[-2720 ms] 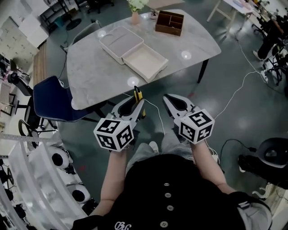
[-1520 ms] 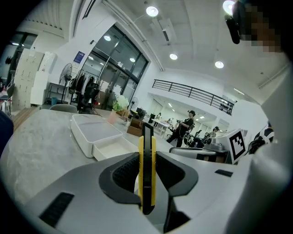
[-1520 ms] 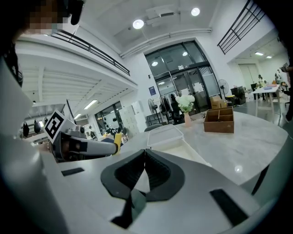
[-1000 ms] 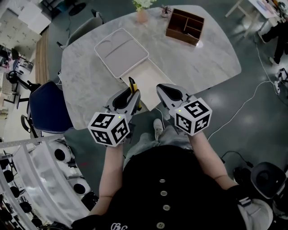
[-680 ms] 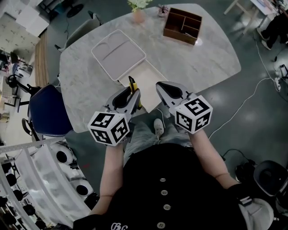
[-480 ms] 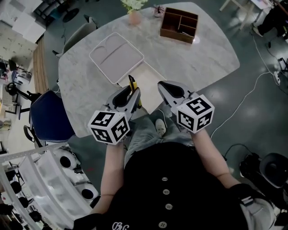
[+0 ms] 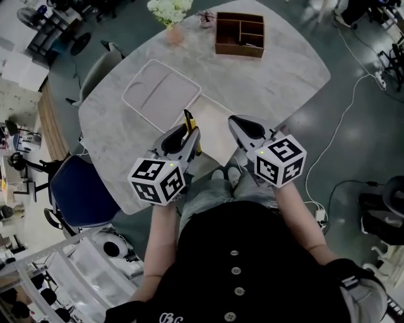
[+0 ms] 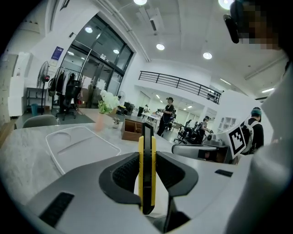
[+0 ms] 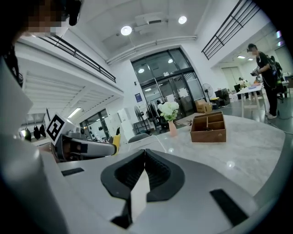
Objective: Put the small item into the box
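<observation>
A yellow and black utility knife point(image 7: 188, 122) stands on edge between the jaws of my left gripper point(image 7: 184, 134), which is shut on it; the left gripper view shows the knife point(image 8: 147, 137) pinched between both pads. The open cream box point(image 7: 215, 129) lies on the marble table just beyond both grippers, partly hidden by them. Its white lid point(image 7: 161, 94) lies beside it to the far left. My right gripper point(image 7: 240, 124) hovers over the box's right side, shut, with nothing in its jaws point(image 9: 144, 153).
A brown wooden organizer point(image 7: 240, 35) and a pink vase with white flowers point(image 7: 169, 19) stand at the table's far edge. A blue chair point(image 7: 82, 189) sits at the table's left corner. Cables run across the floor to the right. People stand in the background.
The person has stepped closer to the table; both grippers now reach over its near edge by the box. The left gripper keeps its hold on the knife, and the right stays shut.
</observation>
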A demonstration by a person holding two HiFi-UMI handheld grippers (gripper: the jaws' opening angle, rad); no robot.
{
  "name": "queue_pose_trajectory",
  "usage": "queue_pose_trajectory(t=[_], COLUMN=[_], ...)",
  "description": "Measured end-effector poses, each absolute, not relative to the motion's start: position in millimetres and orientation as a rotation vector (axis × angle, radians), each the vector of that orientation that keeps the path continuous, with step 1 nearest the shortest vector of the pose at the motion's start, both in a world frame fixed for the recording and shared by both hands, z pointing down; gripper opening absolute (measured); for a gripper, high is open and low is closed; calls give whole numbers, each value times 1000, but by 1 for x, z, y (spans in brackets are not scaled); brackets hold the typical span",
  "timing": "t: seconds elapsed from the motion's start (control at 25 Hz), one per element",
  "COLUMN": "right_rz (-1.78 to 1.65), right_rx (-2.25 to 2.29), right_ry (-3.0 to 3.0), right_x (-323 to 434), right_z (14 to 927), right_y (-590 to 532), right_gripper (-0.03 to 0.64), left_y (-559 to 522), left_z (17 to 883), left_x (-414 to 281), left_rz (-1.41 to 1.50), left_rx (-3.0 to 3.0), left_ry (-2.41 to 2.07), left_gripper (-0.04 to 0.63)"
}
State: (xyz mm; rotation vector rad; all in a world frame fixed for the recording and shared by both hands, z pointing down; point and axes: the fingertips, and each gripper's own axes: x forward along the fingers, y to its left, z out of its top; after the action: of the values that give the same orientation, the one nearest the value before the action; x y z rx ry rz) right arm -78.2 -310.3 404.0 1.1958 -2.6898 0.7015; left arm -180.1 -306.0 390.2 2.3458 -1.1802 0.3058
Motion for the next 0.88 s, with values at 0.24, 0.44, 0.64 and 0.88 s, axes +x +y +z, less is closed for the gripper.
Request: queue_pose_trajectory(t=[0.24, 0.44, 0.64, 0.88], right_rz=[723, 739, 758, 768], right_rx=[1242, 1337, 1382, 1398], right_ry=[-2648, -2607, -2578, -2553], right_x=[-91, -79, -69, -60], right_z=[411, 413, 416, 422], right_y=[-306, -307, -306, -304], right_gripper=[6, 6, 6, 6], left_y=[-318, -328, -335, -342], left_z=[396, 401, 402, 409], left_x=[-194, -190, -183, -167], left_rz=[362, 429, 544, 748], left_rx=[2377, 2429, 2518, 2640], left_ry=[-1118, -1062, -1008, -919], left_gripper=[126, 127, 126, 126])
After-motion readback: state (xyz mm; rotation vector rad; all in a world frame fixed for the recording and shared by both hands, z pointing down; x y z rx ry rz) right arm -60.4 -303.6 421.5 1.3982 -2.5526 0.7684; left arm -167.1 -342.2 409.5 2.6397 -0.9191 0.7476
